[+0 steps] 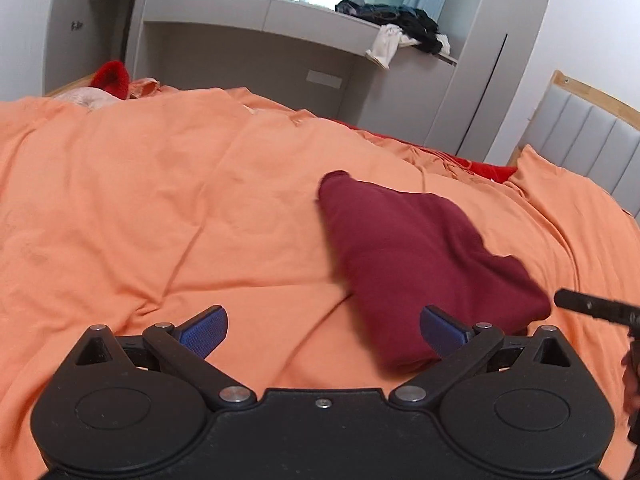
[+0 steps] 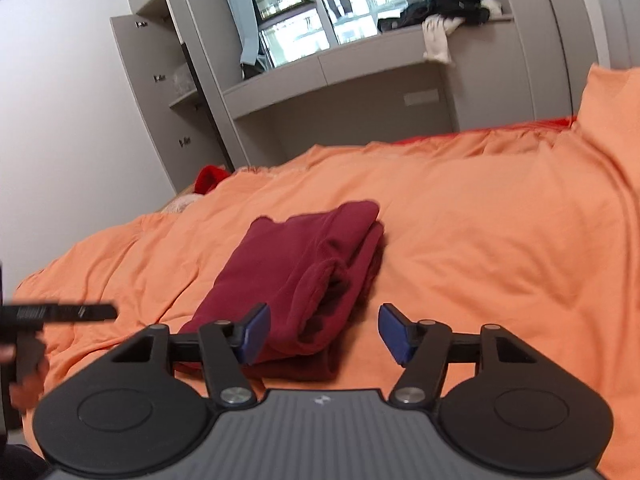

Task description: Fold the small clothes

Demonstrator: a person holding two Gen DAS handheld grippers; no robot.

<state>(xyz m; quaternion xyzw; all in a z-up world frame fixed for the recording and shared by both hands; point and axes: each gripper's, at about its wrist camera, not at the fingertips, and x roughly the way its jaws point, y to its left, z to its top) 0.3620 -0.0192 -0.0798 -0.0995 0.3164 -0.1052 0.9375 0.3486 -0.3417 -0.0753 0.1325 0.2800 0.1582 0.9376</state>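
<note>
A dark red folded garment [image 1: 424, 256] lies on the orange bed cover [image 1: 160, 200]. My left gripper [image 1: 324, 332] is open wide just above the cover, and the garment's near corner lies by its right pad [image 1: 440, 334] with nothing gripped. In the right wrist view the same garment [image 2: 304, 268] shows as a thick folded stack. My right gripper [image 2: 324, 334] is open around its near end: the left pad [image 2: 254, 334] is beside the cloth and the right pad stands clear of it. A black finger of the other gripper pokes in at the edge of each view.
Behind the bed [image 2: 500, 240] stands a grey built-in unit [image 1: 256, 16] with dark and white clothes [image 1: 400, 28] heaped on its ledge. A red knit item [image 1: 112, 78] lies at the bed's far left. A padded headboard [image 1: 588, 136] is at the right.
</note>
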